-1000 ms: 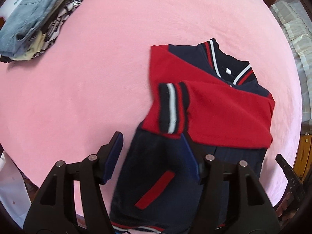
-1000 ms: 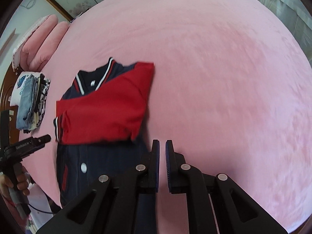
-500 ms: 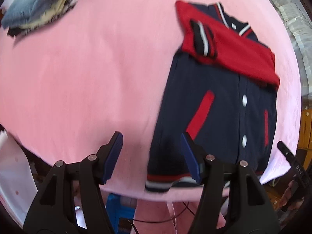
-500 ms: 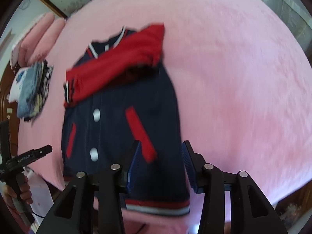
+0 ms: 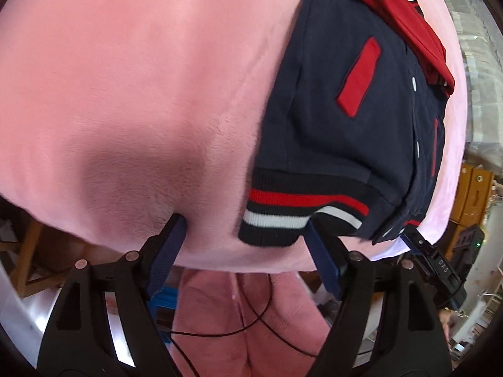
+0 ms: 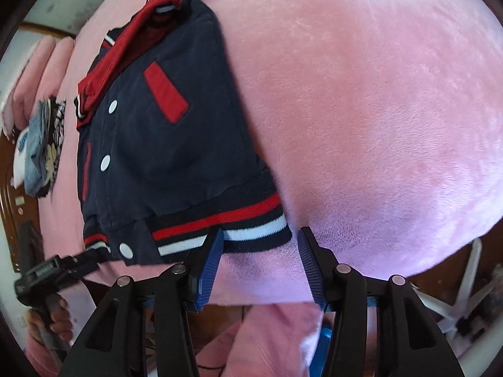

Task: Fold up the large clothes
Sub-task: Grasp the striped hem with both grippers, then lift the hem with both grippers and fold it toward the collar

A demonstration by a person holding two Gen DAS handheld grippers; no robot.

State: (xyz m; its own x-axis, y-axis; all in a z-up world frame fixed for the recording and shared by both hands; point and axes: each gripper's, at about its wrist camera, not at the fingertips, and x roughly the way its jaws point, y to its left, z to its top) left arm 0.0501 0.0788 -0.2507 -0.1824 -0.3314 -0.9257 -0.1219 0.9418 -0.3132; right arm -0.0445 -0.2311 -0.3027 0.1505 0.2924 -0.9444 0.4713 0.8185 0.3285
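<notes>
Underneath, pink plush bedspread point(image 5: 132, 72), wooden furniture point(image 5: 473, 194)

Looks like a bedroom in a home from my feed. Work surface is a bed w/ pink plush blanket point(image 6: 377, 110), pink pillows point(image 6: 37, 72) at the far end by a pale wall. Stack of folded clothes point(image 6: 37, 144) sits near them, jeans on top. Wooden furniture point(image 5: 471, 194) beside the bed, curtain point(image 5: 468, 62) w/ daylight behind. White chair base point(image 6: 465, 298) on the floor. Domestic, not a lab.
</notes>
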